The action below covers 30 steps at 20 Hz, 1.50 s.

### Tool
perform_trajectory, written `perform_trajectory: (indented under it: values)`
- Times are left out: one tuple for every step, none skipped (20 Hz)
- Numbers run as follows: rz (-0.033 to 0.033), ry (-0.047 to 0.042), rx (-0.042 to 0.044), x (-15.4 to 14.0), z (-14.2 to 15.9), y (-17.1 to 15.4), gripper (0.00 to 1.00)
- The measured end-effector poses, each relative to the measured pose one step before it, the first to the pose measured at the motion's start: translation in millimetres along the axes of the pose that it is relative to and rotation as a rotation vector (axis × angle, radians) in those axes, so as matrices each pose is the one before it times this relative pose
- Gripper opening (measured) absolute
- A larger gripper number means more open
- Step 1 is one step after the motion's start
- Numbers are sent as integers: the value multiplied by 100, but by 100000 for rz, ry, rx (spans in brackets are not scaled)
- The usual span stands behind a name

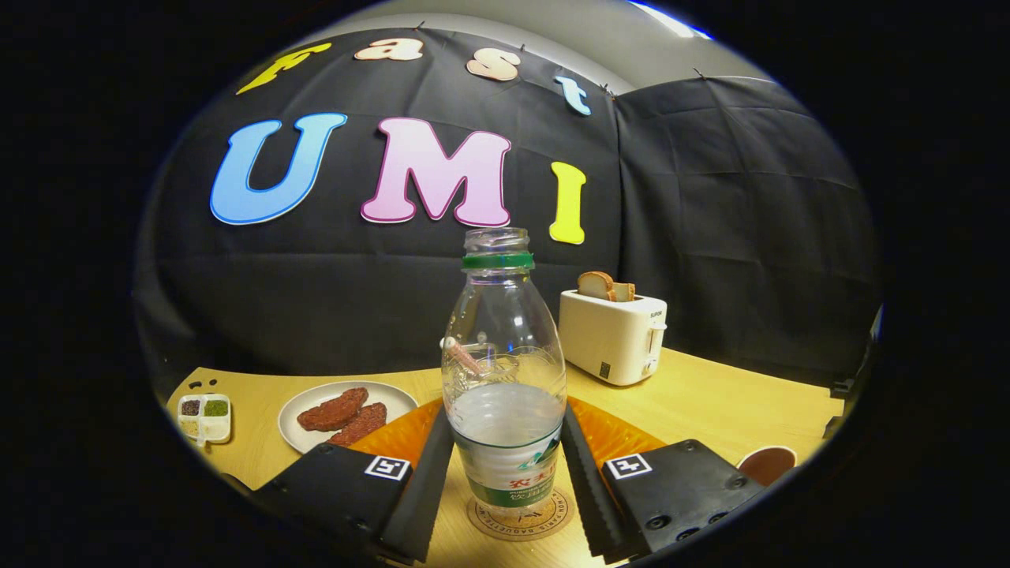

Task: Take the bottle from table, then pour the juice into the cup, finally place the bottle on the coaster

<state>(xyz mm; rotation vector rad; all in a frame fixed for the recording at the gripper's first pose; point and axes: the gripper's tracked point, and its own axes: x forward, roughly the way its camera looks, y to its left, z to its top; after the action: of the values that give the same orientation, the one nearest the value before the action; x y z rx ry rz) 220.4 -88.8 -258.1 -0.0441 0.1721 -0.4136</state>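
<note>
Tabletop: fingers (505, 473) flanking bottle (505, 379), contact unclear

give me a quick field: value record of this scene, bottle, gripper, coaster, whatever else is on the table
bottle: bottle clear, uncapped, upright, partly filled with pale liquid
coaster: round coaster under the bottle's base
gripper: gripper fingers flank the bottle on both sides; contact cannot be confirmed
cup: cup beside the right finger
plate: plate with reddish-brown food pieces, beyond the left finger
toaster: toaster with bread slices, beyond the bottle
tray: small seasoning tray beside the plate
table: wooden table
</note>
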Motion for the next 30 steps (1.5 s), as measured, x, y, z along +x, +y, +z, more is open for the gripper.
perform_trajectory:
  values:
    - [304,-114,290,52,-120,20,75]
    - [-66,-43,-124,26,-61,-56,75]
    - [130,149,37,-47,-162,-153,75]
    - [269,98,-94,26,-126,-22,75]
    - [102,157,7,64,-53,1,75]
    - [35,53,-72,90,-25,-81,75]
    - [-260,270,-123,-20,-211,-259,75]
    - [-211,225,147,105,-186,-208,76]
    - [-422,229,427,0,-129,-86,76]
    - [132,399,793,90,-179,-27,76]
    - [-140,466,482,135,-111,-62,76]
    - [-98,123,337,-25,-132,-92,76]
    - [-86,-43,126,-55,-61,-42,76]
    - [-108,154,147,25,-162,-52,76]
    - [-84,186,5,34,-159,15,76]
    - [101,389,186,-28,-243,28,77]
    - [424,317,209,-97,-174,54,77]
    - [111,-335,36,12,59,146,79]
    - [-32,-227,-106,-73,53,-51,79]
    - [335,-89,165,-44,-25,56,79]
    - [196,188,257,45,-3,44,79]
    - [435,-1,158,-138,-4,91,86]
    - [-298,135,35,-274,56,-117,93]
    - [-472,-394,-45,-164,195,-157,100]
    - [-490,-201,505,-255,233,-209,100]
    - [-462,-76,935,-371,80,-265,100]
    - [-349,182,1234,-242,202,-67,100]
    - [-207,257,1153,-471,32,-220,100]
    - [133,152,804,-549,85,-170,100]
    - [78,219,295,-483,218,-46,100]
